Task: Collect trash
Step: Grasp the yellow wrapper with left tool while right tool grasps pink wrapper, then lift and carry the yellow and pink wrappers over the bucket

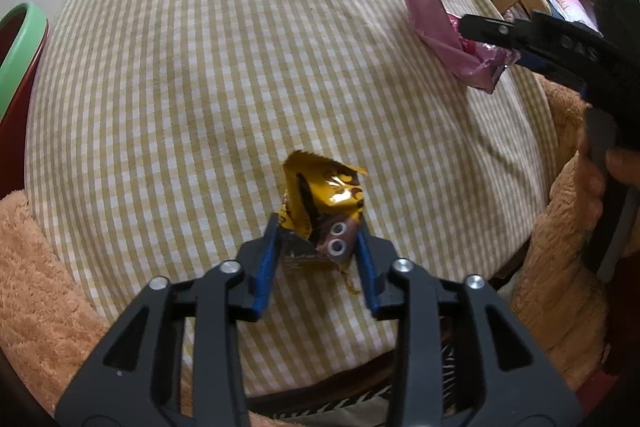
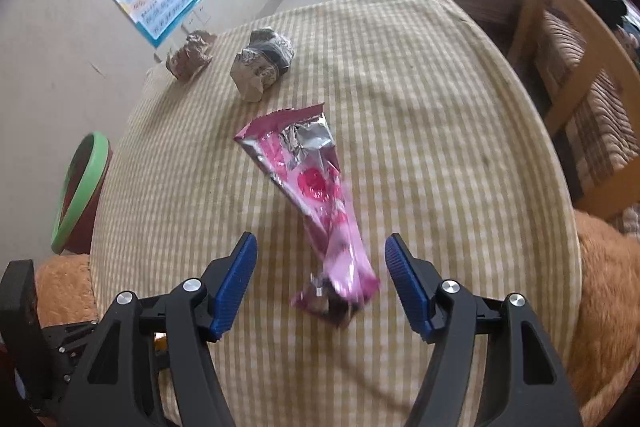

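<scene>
You had both tools down at the checked tablecloth [image 1: 200, 75], each on its own piece of trash. To do this step well, I judge you needed to get the right pads low onto the cloth, close on the near tail of the bag and not its loose foil mouth, then lift both pieces clear before swinging toward the green-rimmed bin [image 1: 20, 47] at nine o'clock off the table edge.

Your left gripper [image 1: 318, 239] stood about a third open, its blue pads pressed on either side of the yellow wrapper [image 1: 320, 199]; it gripped that wrapper at six o'clock on the table, the torn top sticking up past the fingertips.

Your right gripper [image 2: 320, 255] stood clearly wider, jaws apart and gripping nothing. The pink wrapper [image 2: 308, 179] lay between them with a gap on each side, running away toward twelve o'clock.

Two crumpled wads, the grey foil wad [image 2: 262, 65] and the brown paper wad [image 2: 190, 55], waited at the far edge near eleven o'clock.
</scene>
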`<move>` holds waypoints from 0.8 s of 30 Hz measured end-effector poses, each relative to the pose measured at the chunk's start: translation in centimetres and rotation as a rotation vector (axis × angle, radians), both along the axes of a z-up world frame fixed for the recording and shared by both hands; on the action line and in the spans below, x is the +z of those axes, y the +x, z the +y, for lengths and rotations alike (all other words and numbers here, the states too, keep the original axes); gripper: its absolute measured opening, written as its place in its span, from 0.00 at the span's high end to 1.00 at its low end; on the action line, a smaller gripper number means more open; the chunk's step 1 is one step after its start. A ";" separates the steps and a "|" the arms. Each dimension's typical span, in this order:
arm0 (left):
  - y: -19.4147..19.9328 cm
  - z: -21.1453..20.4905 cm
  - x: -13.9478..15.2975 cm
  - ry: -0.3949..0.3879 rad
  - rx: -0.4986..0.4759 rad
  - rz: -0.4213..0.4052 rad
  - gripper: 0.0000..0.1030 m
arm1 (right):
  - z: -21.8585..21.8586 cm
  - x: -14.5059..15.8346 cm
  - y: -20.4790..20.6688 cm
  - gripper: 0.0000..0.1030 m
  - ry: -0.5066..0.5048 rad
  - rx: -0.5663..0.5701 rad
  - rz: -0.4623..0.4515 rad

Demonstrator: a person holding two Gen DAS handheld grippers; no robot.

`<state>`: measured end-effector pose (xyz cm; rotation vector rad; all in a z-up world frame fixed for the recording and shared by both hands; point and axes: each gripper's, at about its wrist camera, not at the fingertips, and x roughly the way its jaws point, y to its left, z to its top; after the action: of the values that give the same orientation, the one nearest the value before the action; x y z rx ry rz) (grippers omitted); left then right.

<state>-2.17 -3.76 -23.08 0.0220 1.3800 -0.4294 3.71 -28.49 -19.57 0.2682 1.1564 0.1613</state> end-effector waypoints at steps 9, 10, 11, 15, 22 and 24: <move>0.3 2.7 1.7 -0.060 0.045 -0.014 0.46 | -0.2 -2.2 0.8 0.70 0.007 0.018 0.041; 0.2 2.6 1.6 -0.057 0.039 -0.011 0.46 | -0.3 -2.4 0.7 0.76 0.018 0.015 0.044; 0.4 2.2 1.5 -0.050 0.026 -0.008 0.46 | -0.5 -2.4 0.6 0.77 0.032 0.009 0.040; 0.2 0.3 1.1 -0.023 -0.020 -0.010 0.46 | -0.6 -2.1 0.3 0.78 0.033 0.005 0.020; 1.0 -1.2 0.4 -0.018 -0.021 -0.013 0.46 | -0.7 -2.2 0.1 0.78 0.036 -0.003 0.014; 1.0 -1.6 0.3 -0.001 -0.022 -0.025 0.58 | -0.6 -2.2 0.0 0.78 0.036 -0.002 0.012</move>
<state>-1.13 -5.33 -22.77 0.0416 1.3557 -0.4468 3.75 -29.07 -21.73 0.3023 1.1662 0.1793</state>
